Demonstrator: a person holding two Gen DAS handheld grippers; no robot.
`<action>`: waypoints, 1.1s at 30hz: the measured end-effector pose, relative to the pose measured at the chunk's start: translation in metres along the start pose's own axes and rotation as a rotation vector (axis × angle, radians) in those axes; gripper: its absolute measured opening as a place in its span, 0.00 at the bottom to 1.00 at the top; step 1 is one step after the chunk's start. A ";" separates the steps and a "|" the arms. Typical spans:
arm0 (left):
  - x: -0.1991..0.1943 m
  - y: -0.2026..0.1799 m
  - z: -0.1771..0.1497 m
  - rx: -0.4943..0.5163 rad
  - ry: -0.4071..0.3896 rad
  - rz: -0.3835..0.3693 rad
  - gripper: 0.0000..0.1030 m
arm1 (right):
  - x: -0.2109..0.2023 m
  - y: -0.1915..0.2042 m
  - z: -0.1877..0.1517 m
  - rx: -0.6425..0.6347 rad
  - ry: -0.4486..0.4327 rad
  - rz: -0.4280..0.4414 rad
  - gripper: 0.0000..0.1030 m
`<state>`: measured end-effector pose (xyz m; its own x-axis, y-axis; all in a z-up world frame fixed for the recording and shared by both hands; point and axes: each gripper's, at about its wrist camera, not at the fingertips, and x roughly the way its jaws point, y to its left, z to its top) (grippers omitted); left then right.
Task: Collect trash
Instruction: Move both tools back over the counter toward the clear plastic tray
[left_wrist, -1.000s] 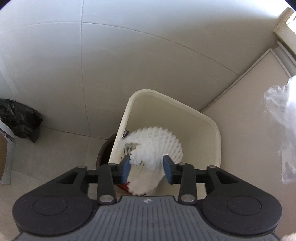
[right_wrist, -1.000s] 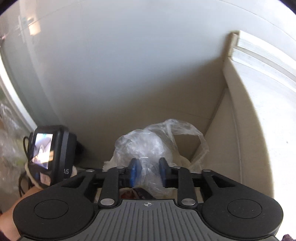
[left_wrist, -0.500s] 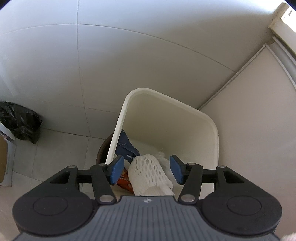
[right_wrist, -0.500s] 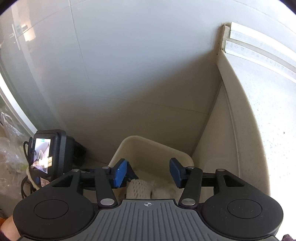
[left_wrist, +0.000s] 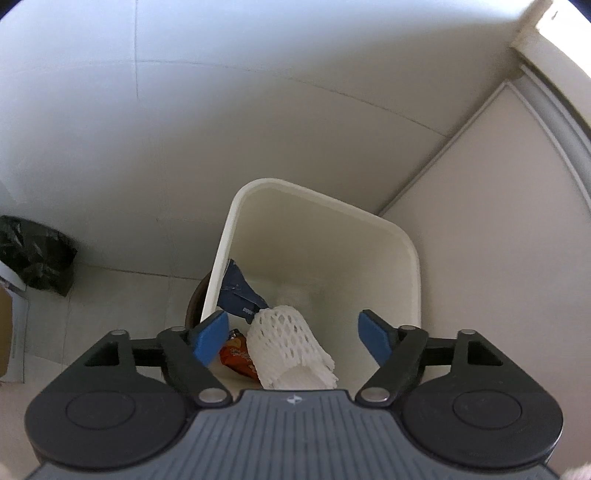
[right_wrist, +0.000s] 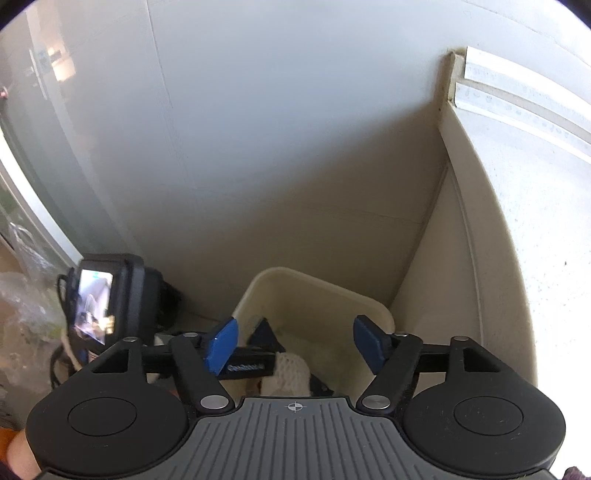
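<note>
- Cream plastic waste bin (left_wrist: 410, 258) sits below and ahead of both tongs, in a corner.
- White foam fruit net (left_wrist: 290, 343) lies inside the bin, under the left gripper (left_wrist: 295, 334), beside a blue wrapper (left_wrist: 240, 291) and an orange packet (left_wrist: 238, 356).
- Both tongs are opening, nothing between the jaws; the right gripper (right_wrist: 295, 341) hangs over the same bin.
- Step looks like the drop just finishing; next calls for lifting clear and finding more trash.

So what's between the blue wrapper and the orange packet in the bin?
Nothing but bare bin floor; the blue wrapper and orange packet lie apart, left-wrist view.
</note>
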<state>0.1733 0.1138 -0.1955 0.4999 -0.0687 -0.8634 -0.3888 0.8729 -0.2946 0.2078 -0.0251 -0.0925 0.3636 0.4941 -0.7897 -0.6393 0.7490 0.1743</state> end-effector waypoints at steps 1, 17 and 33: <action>-0.003 -0.001 0.001 0.007 -0.002 -0.003 0.78 | -0.004 0.000 0.002 0.003 -0.006 0.009 0.71; -0.088 -0.033 0.025 0.193 -0.126 -0.086 0.94 | -0.099 -0.013 0.024 -0.044 -0.148 -0.164 0.88; -0.154 -0.103 0.041 0.517 -0.163 -0.284 0.99 | -0.169 -0.056 -0.036 0.104 -0.177 -0.378 0.93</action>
<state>0.1680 0.0541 -0.0155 0.6568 -0.2942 -0.6943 0.1824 0.9554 -0.2323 0.1579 -0.1662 0.0103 0.6752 0.2379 -0.6983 -0.3703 0.9280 -0.0419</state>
